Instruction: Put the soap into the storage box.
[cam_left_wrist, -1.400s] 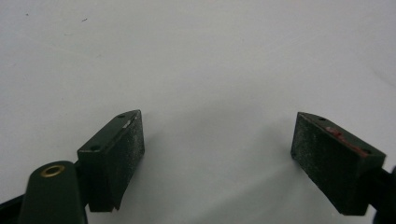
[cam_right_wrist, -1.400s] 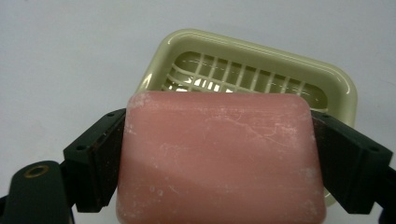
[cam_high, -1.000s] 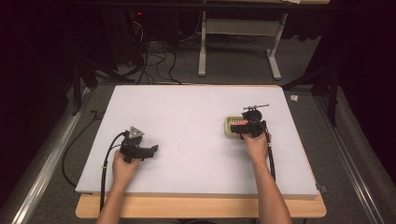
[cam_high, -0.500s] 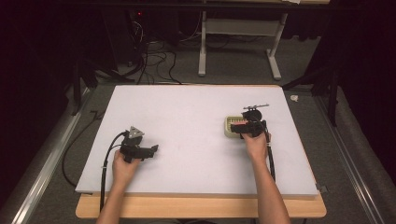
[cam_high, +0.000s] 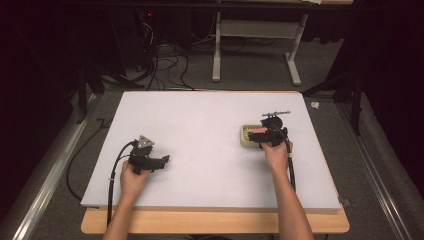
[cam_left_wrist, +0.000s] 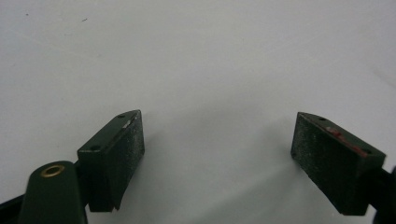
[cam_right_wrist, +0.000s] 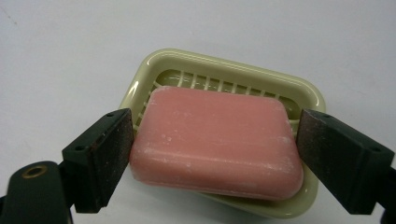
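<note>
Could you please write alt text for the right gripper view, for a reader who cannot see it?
A pink bar of soap sits between the two black jaws of the right gripper, which stand against its two ends. The soap is over a pale green slatted soap dish on a white table surface.

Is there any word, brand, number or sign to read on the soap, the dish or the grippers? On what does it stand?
None can be read.
Pink soap bar: plain top, no stamped brand.
Cream soap dish: no label on its rim.
Right gripper and left gripper: black pads with screw holes, no markings.
White table surface: no print.
</note>
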